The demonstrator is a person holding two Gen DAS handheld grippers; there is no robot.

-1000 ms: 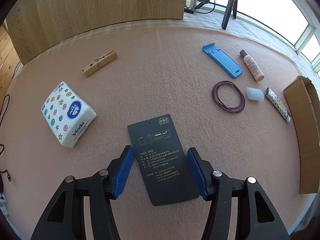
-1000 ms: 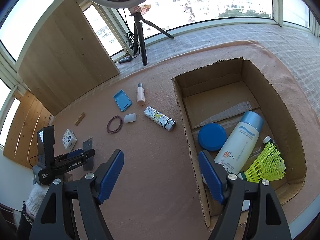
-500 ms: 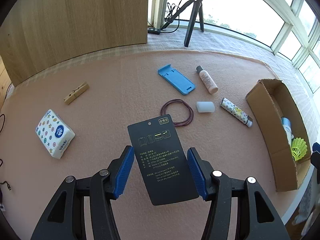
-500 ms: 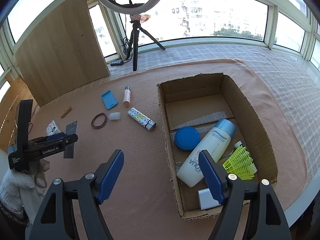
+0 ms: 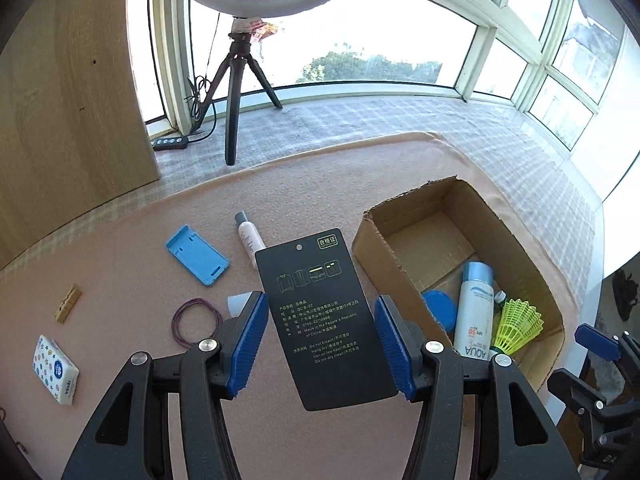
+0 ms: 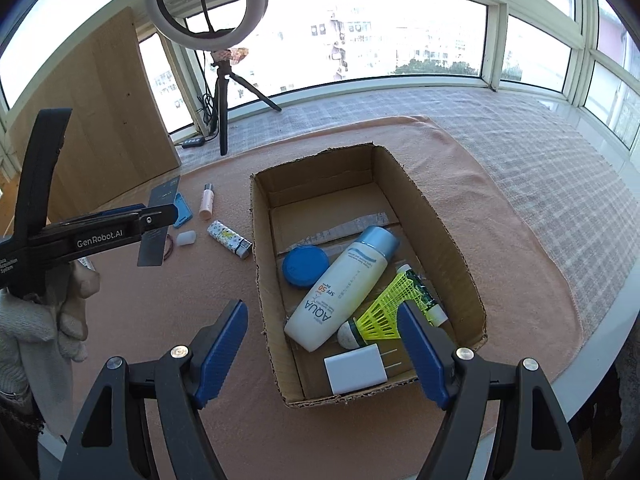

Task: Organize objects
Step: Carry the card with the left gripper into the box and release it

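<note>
The left gripper (image 5: 320,344) gripped a black tag (image 5: 324,320) in the air, left of the box (image 6: 452,236). The right gripper (image 6: 324,344) was wide open, empty. Several items were boxed; others lay on the mat (image 5: 120,280).

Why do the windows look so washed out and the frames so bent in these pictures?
In both wrist views the sky outside is overexposed to near white, while the table stays evenly lit. The fisheye lenses bow the window frame and leave dark corners. In the left wrist view the black card in the left gripper stays sharp enough to read; the cardboard box looks curved.
</note>
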